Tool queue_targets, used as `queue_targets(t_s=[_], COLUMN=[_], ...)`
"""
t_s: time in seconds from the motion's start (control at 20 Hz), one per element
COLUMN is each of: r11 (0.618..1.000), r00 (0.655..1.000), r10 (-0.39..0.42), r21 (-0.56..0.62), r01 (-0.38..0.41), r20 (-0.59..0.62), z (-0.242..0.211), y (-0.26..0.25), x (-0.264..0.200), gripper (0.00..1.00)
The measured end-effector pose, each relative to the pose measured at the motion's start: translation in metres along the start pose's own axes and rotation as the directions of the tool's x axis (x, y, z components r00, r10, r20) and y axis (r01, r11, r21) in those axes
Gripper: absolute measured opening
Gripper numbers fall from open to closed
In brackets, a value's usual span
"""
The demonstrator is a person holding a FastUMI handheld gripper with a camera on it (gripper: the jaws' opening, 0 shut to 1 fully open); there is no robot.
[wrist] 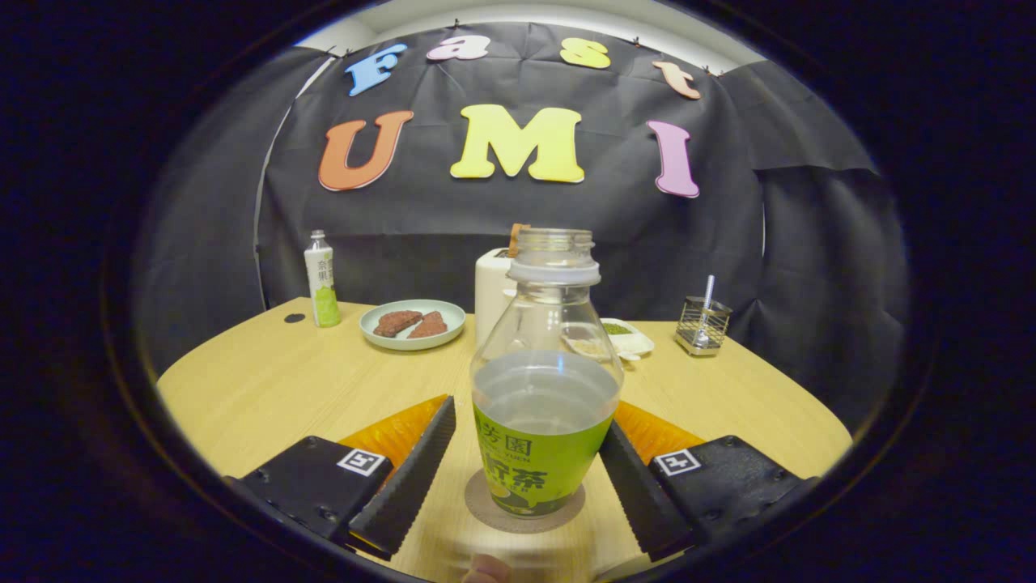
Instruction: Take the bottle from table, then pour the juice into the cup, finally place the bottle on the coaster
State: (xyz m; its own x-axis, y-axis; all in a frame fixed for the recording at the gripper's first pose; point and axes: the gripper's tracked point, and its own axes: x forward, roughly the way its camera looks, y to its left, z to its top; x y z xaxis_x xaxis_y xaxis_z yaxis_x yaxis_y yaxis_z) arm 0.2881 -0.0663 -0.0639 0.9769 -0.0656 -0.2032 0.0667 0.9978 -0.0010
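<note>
An uncapped clear bottle (544, 380) with a green label, about half full of pale liquid, stands upright on a round brown coaster (486, 506) on the wooden table (267, 389). My gripper (528, 421) is open, one finger on each side of the bottle's lower body. The left finger (409, 478) stands a little apart from the label. The right finger (635, 494) lies close beside it, and contact cannot be told. A white cylindrical vessel (492, 295) stands just behind the bottle, partly hidden by it.
Beyond the fingers sit a pale green plate (368, 324) with two brown pieces, a small white and green bottle (323, 279) at the far left, a white dish (631, 338) and a wire holder (702, 324) at the right. A person's fingertip (486, 571) shows below the coaster.
</note>
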Motion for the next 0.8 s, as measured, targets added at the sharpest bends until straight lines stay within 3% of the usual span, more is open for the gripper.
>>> queue_targets(t_s=[0.6, 0.8], r11=[0.976, 0.977], r00=[0.993, 0.985], r10=[0.011, 0.018], r21=[0.214, 0.204], r01=[-0.036, -0.053], r20=[0.117, 0.171], z=[0.061, 0.086], y=[-0.014, -0.025], x=[-0.066, -0.109], gripper=[1.00, 1.00])
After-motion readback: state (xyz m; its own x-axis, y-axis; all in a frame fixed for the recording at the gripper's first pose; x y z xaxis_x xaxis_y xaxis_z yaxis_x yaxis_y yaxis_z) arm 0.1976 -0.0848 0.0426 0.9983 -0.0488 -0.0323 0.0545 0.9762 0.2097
